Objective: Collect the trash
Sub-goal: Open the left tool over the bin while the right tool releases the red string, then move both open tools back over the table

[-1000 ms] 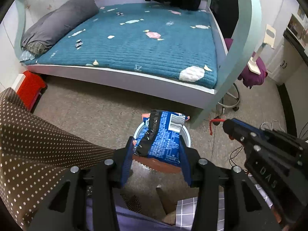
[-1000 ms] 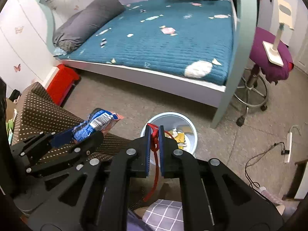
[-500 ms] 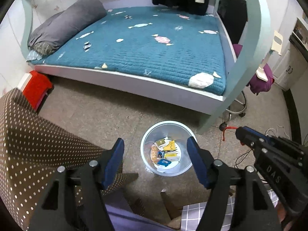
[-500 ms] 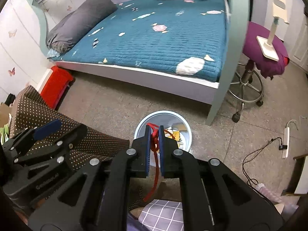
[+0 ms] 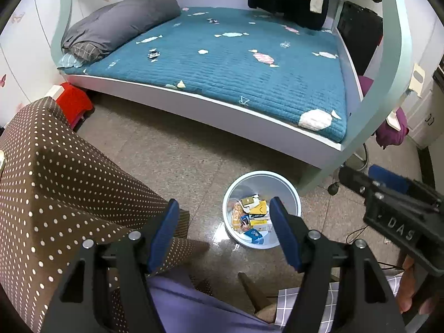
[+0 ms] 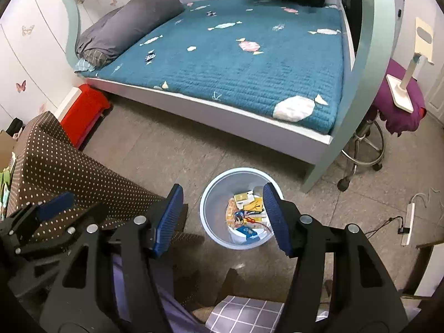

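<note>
A pale blue trash bin [image 5: 260, 173] stands on the floor in front of the bed, holding several wrappers and packets [image 5: 251, 219]. My left gripper [image 5: 224, 202] hovers above the bin's near side, open, with nothing between its blue pads. In the right wrist view the bin [image 6: 236, 170] lies right below my right gripper [image 6: 222, 187], whose jaws are opening with nothing between them. A red string [image 6: 251, 219] lies on the trash inside. The right gripper's body [image 5: 388, 194] shows at the left view's right edge.
A bed with a teal quilt [image 6: 236, 63] fills the back, its pale green post [image 6: 322, 166] close behind the bin. Brown dotted cloth [image 5: 55, 180] covers furniture at left. A red stool [image 6: 83, 111], a swivel stool [image 6: 366, 149] and a power strip [image 6: 408, 222] stand around.
My left gripper opened and its blue snack packet dropped into the bin. My right gripper, shut on the red string until half a second ago, has opened; the string lies in the bin.
</note>
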`<state>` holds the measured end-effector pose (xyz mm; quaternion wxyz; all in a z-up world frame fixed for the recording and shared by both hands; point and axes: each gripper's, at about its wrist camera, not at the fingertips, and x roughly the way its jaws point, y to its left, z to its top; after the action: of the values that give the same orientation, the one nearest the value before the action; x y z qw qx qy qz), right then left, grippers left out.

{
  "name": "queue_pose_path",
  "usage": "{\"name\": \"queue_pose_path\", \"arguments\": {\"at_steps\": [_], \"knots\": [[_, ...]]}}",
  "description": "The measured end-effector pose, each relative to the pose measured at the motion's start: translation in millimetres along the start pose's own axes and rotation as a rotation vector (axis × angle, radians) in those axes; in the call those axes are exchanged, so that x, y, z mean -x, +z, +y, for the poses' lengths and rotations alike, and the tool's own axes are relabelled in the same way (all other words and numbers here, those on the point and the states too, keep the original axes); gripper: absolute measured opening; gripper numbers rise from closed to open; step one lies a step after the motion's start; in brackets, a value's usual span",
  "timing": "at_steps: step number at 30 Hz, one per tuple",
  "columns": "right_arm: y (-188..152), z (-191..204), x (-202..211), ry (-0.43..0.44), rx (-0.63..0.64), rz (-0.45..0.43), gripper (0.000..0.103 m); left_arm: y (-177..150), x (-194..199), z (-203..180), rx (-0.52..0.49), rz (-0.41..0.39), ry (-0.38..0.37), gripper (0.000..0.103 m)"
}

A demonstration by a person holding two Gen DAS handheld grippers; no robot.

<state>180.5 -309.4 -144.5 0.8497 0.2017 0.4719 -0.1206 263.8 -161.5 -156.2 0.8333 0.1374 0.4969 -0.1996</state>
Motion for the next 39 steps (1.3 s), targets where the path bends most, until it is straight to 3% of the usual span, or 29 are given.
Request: {"name": "queue_pose_path", "arguments": {"at_steps": [22, 39], "knots": [[-11.2, 36.5, 29.5, 0.025, 0.073, -0.031, 0.059, -11.2, 37.0, 23.2, 0.027, -0.068, 0.006, 0.068], [-17.8, 124.0, 48.3, 0.133, 0.239, -0.052, 0.059, -32.3, 90.1, 93.0, 0.159, -0.168, 0.097, 0.072]]}}
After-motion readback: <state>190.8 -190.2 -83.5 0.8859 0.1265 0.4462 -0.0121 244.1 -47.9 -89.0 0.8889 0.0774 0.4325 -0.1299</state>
